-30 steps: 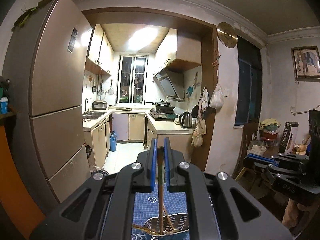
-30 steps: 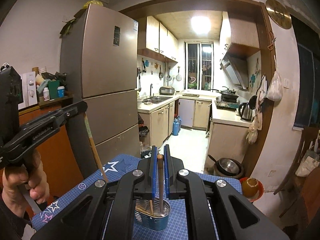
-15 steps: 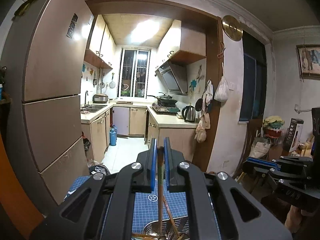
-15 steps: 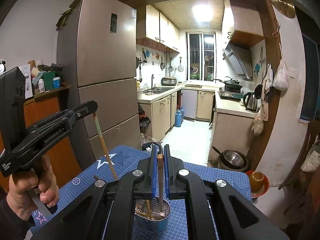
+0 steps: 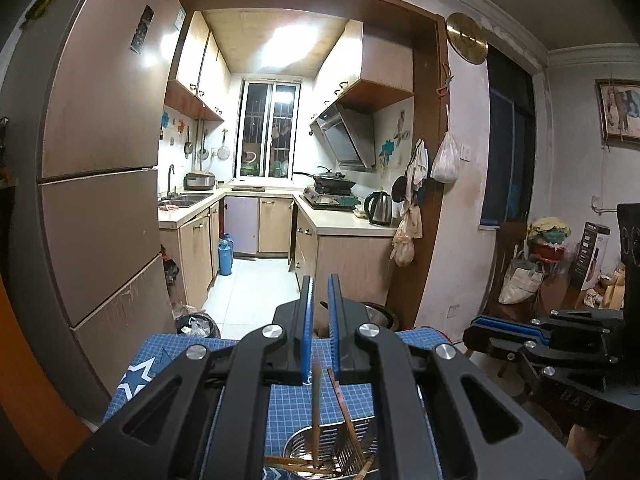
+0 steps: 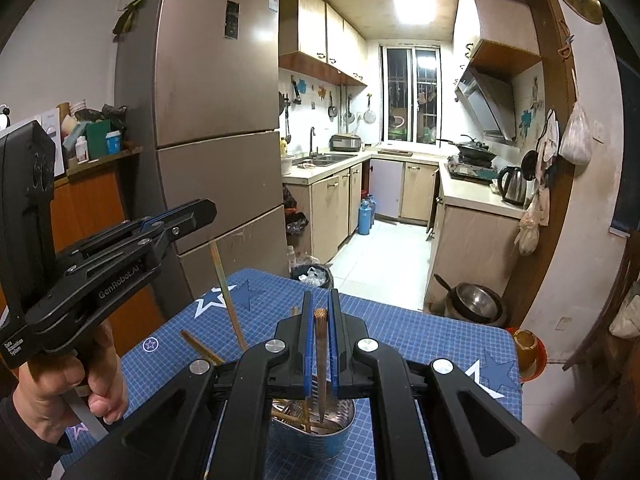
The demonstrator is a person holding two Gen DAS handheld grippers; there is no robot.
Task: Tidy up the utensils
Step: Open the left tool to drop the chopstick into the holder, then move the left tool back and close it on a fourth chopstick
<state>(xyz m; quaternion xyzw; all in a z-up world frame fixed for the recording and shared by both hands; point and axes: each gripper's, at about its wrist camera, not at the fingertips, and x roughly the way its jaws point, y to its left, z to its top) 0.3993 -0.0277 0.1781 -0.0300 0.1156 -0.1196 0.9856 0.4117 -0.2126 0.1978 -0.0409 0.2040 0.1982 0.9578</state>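
Both grippers clamped tight: right gripper [image 6: 319,312] pinches a chopstick [image 6: 320,344], left gripper [image 6: 200,210] another chopstick [image 6: 225,284], tips over the metal holder [image 6: 320,436] on the blue mat [image 6: 400,328]. Fridge [image 6: 212,120] behind; loose chopstick [image 6: 200,350] beside holder.

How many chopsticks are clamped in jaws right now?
2. One chopstick stands in the right gripper, tip in the metal holder; the other chopstick hangs from the left gripper.
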